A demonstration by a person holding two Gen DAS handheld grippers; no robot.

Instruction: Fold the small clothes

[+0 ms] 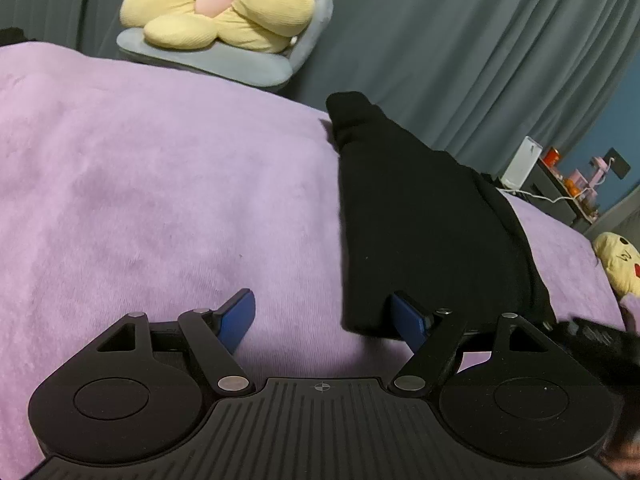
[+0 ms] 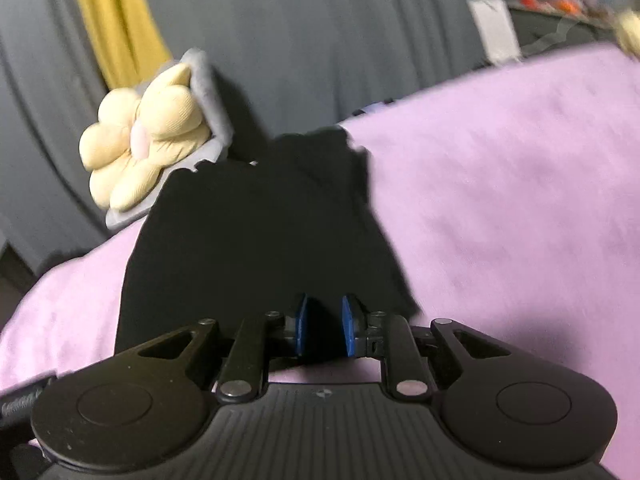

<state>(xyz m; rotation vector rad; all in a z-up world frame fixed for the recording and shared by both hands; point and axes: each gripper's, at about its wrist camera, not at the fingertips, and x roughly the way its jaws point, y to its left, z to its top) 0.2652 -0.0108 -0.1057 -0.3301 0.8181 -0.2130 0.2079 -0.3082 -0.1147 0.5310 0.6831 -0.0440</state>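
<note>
left wrist: low, close over purple blanket (image 1: 140,184) | right wrist: same | shared: flower cushion (image 1: 224,4)

surface: bed (image 1: 140,184), purple fleece blanket | on it: black garment (image 1: 420,220), flat, lengthwise, toward right side | far edge: grey cushion (image 1: 224,60) under yellow flower pillow (image 1: 224,4) | right edge: yellow plush (image 1: 618,260)

The bed (image 1: 160,184) is covered in lilac plush cloth, soft and matt with a short nap. The black garment (image 1: 420,220) is dull, smooth knit cloth. Each claw, the left claw (image 1: 326,316) and the right claw (image 2: 324,326), is matt black plastic with ribbed housing, bright metal pins and blue pads (image 1: 240,316). The flower cushion (image 1: 224,4) is ribbed yellow fabric; the curtain (image 1: 460,40) is grey woven cloth.
</note>
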